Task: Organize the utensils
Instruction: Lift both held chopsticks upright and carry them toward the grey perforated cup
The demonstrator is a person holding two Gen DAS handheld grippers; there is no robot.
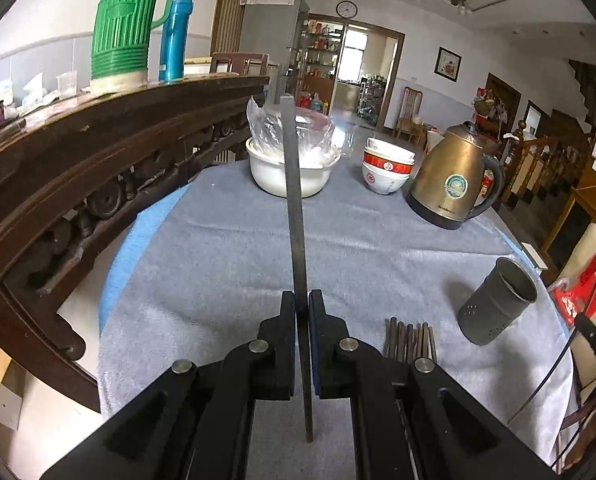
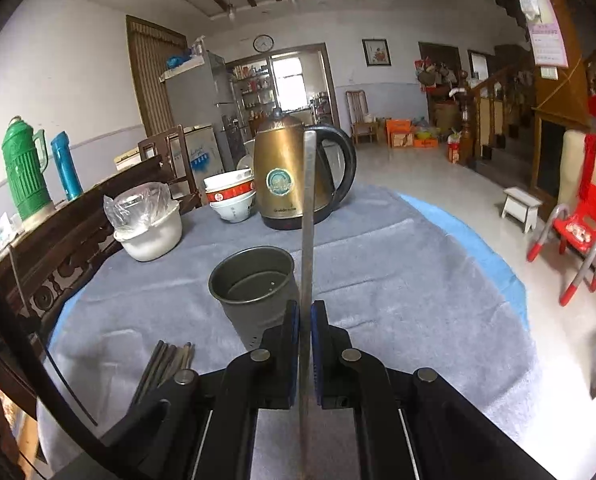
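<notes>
My left gripper [image 1: 302, 300] is shut on a dark chopstick [image 1: 293, 200] that points up and away over the table. My right gripper [image 2: 305, 310] is shut on a grey chopstick [image 2: 308, 216], held upright just right of the grey metal utensil cup [image 2: 253, 280]. The cup stands upright and looks empty; it also shows in the left wrist view [image 1: 496, 302] at the right. A bundle of several dark chopsticks [image 1: 410, 340] lies on the grey tablecloth [image 1: 225, 240] near the front, and shows in the right wrist view [image 2: 165, 364] left of the cup.
A brass electric kettle [image 1: 454, 178], stacked red-and-white bowls [image 1: 386, 164] and a white bowl with a plastic bag [image 1: 289, 160] stand at the table's far side. A dark carved wooden sideboard [image 1: 77, 168] with a green thermos [image 1: 123, 24] borders the left. A red child's chair [image 2: 578, 232] stands right.
</notes>
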